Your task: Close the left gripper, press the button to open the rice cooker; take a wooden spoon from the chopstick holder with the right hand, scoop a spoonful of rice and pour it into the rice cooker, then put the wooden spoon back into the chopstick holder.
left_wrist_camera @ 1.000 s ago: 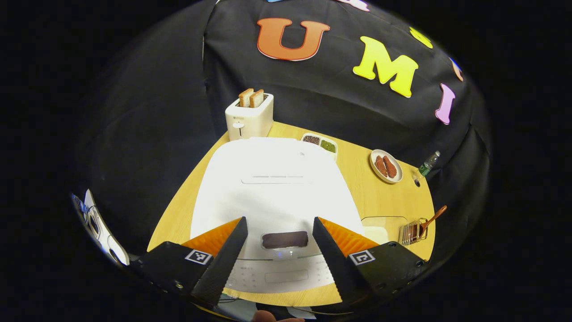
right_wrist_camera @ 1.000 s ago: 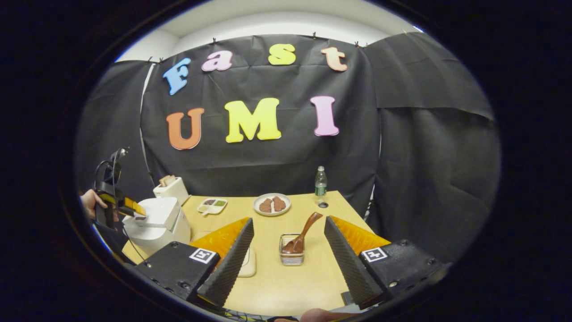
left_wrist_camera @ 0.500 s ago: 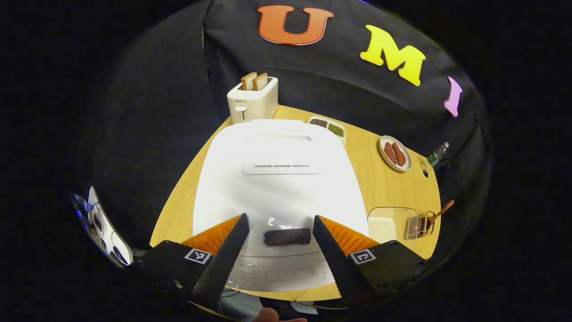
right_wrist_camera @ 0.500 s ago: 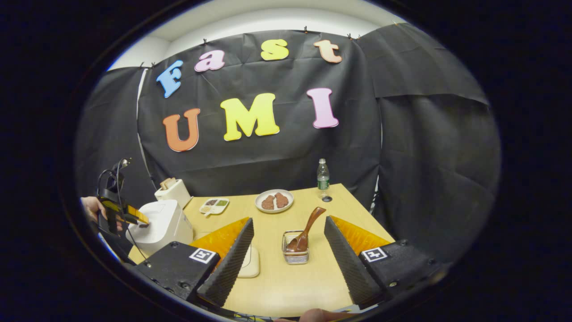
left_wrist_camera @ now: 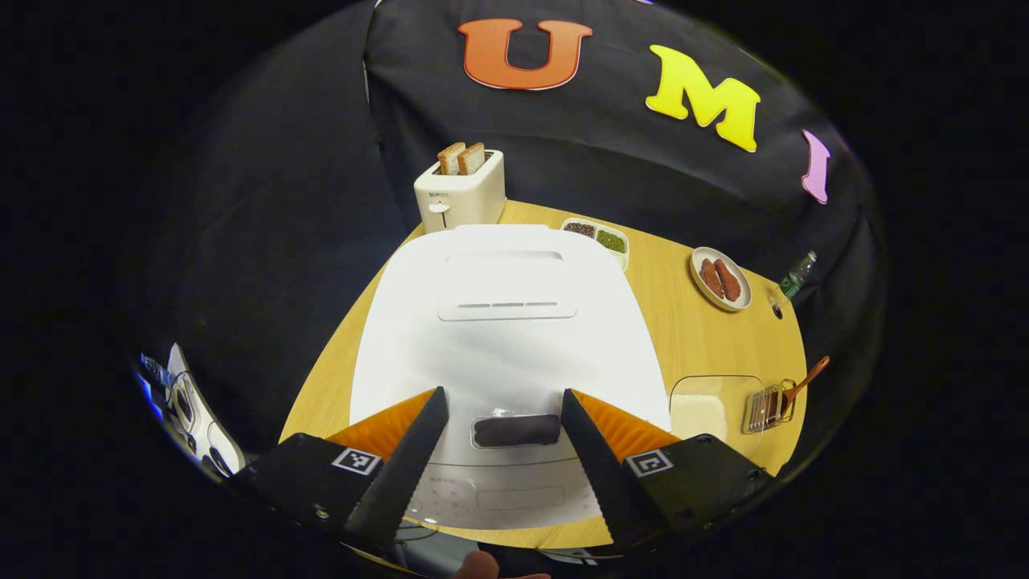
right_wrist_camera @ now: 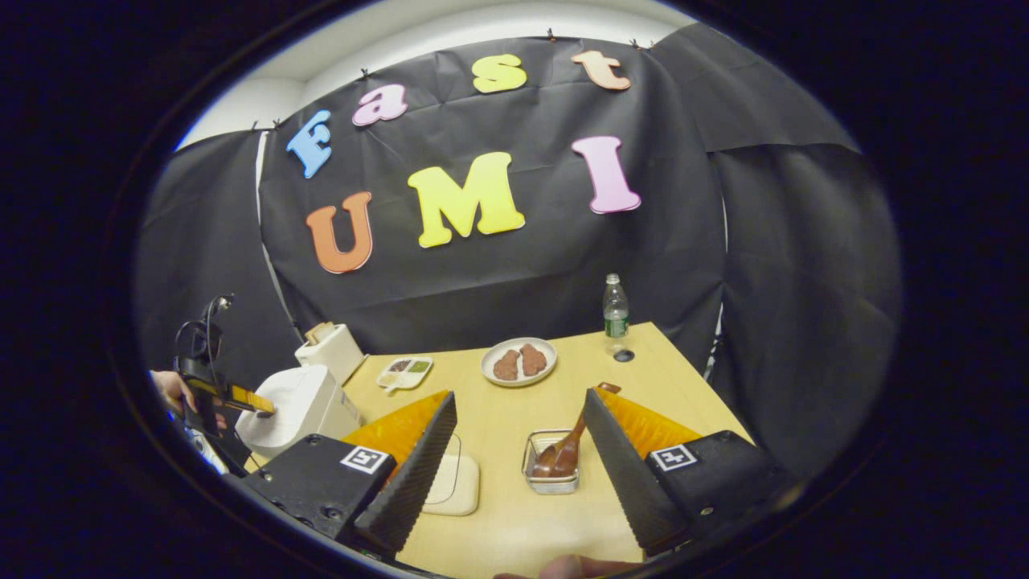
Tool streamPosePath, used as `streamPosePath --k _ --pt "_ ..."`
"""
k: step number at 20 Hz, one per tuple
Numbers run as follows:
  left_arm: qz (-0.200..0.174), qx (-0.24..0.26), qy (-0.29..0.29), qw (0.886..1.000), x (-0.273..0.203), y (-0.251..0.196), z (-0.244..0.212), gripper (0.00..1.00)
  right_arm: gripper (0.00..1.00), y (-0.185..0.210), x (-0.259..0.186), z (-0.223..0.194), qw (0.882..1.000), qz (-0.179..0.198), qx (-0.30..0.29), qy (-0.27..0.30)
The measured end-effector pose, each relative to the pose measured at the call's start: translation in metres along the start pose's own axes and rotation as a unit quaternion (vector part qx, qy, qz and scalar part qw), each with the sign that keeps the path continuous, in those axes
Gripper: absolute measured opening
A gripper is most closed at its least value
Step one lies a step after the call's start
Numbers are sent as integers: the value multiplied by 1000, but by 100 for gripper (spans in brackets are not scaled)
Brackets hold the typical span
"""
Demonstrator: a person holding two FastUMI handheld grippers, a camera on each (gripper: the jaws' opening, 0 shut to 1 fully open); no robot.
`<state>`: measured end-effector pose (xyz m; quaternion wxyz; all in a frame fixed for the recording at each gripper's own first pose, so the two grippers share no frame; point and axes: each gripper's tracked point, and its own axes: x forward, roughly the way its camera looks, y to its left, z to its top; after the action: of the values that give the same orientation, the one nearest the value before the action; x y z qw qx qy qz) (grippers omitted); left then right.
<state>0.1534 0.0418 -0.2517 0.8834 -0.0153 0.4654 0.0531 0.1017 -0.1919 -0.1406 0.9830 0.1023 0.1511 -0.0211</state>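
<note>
Hiding part of the wooden spoon (right_wrist_camera: 572,438), the empty right hand-held gripper (right_wrist_camera: 514,458) gapes wide; left hand-held gripper (left_wrist_camera: 502,450) likewise over the smooth white rice cooker (left_wrist_camera: 502,322).

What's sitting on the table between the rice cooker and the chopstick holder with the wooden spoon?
A clear container of rice lies between the rice cooker and the chopstick holder, as the left gripper view shows; the wooden spoon stands in the holder.

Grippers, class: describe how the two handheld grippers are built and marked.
The left gripper and the right gripper each have two wedge-shaped, ridged fingers on black blocks, each block bearing a small square black-and-white tag. In the right gripper view, cables loop above the left gripper.
</note>
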Motion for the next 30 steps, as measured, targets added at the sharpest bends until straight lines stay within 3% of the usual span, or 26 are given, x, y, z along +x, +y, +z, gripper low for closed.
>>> streamPosePath --k 5,9,13,19,25,30 --pt "16 -96 -33 995 -9 5 23 92 100 -7 35 0 999 39 -6 17" --pt "10 -119 -93 988 -38 5 39 93 100 -10 38 11 999 40 -15 -1" --pt "-7 -111 -167 980 -86 0 54 94 100 9 11 23 999 43 -15 -22" --pt "-34 -45 -310 949 -198 -14 56 95 100 45 -69 58 995 17 -52 -89" --pt "-41 16 -431 901 -300 -20 41 94 99 79 -138 77 988 -4 -62 -139" --pt "-54 -3 -458 887 -338 -15 8 94 100 118 -183 89 981 7 -76 -181"
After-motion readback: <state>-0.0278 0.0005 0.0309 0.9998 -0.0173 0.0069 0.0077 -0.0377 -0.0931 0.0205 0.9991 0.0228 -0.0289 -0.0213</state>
